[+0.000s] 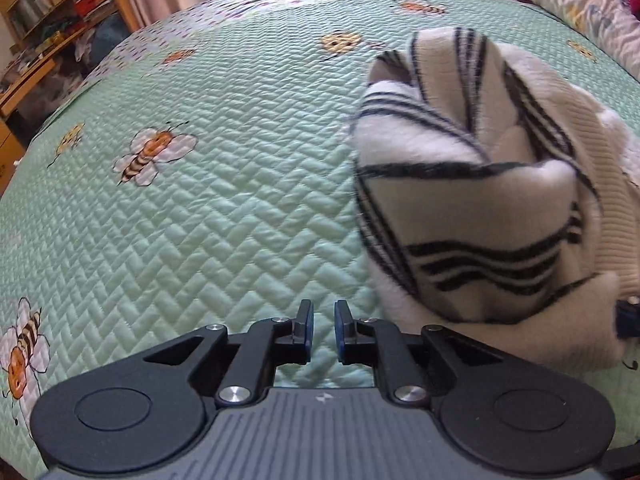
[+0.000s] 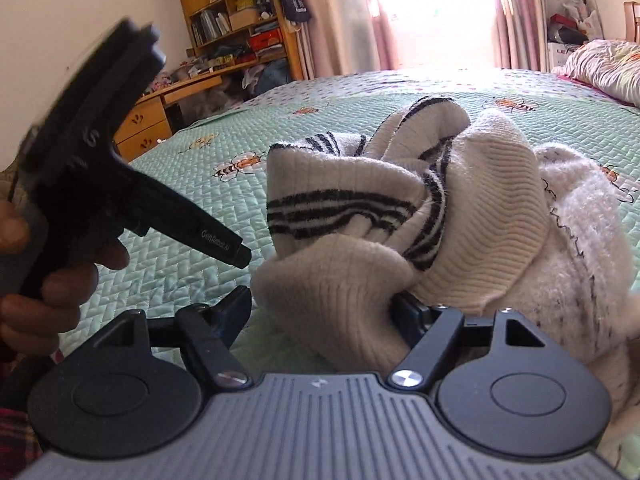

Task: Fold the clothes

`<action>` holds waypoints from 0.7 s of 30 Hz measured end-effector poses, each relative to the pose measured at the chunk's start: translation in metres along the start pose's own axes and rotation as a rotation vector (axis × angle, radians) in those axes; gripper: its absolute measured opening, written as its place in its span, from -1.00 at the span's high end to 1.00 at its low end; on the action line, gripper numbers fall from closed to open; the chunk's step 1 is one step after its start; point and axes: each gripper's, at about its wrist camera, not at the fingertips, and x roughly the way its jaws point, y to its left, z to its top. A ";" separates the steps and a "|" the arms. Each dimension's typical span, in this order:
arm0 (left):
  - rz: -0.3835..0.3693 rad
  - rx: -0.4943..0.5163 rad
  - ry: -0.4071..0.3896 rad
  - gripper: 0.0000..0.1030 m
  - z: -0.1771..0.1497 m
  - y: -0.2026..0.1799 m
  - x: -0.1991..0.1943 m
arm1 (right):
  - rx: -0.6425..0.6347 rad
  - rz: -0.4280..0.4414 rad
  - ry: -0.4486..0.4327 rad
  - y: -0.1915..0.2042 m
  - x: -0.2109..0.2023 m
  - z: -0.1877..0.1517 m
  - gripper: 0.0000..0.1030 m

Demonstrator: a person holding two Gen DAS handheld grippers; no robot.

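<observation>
I judge the folding barely begun: the sweater [image 2: 400,216] sits in a loose heap on the bed [image 1: 200,200], bunched and rolled over itself, with no flat panel, no squared edge and no clean fold to be seen. Spreading it out, aligning the sleeves and making every fold all look left to do.

It is a cream ribbed knit with groups of thin black stripes, fluffy on one side, and soft enough to slump wherever it is let go. It lies toward the right of the green quilted cover with its bees.

My left hand-held gripper [image 1: 323,330] has its jaws nearly together with only a narrow gap, nothing between them, hovering over bare quilt just beside the heap. My right hand-held gripper [image 2: 320,312] stands wide apart with a fold of the sweater draped between its jaws; the pads do not appear to pinch it.
</observation>
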 end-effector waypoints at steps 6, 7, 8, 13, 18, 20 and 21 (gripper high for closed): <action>-0.014 -0.043 -0.004 0.72 -0.004 0.018 0.003 | -0.036 0.012 0.000 -0.003 -0.033 0.022 -0.49; -0.016 -0.048 -0.007 0.71 -0.005 0.020 0.003 | -0.029 0.012 -0.016 -0.003 -0.039 0.026 -0.48; -0.019 -0.053 -0.011 0.69 -0.005 0.023 0.003 | -0.013 0.005 -0.048 -0.003 -0.045 0.031 -0.48; -0.032 -0.087 -0.017 0.68 -0.008 0.037 0.005 | 0.105 -0.108 -0.180 -0.026 -0.045 0.066 -0.52; -0.032 -0.136 -0.022 0.66 -0.011 0.057 0.008 | 0.179 -0.270 -0.109 -0.048 0.010 0.093 -0.53; -0.030 -0.159 -0.025 0.60 -0.012 0.066 0.009 | 0.213 -0.344 -0.035 -0.054 0.038 0.096 -0.53; -0.032 -0.170 -0.026 0.59 -0.013 0.070 0.009 | 0.232 -0.352 -0.004 -0.058 0.050 0.097 -0.53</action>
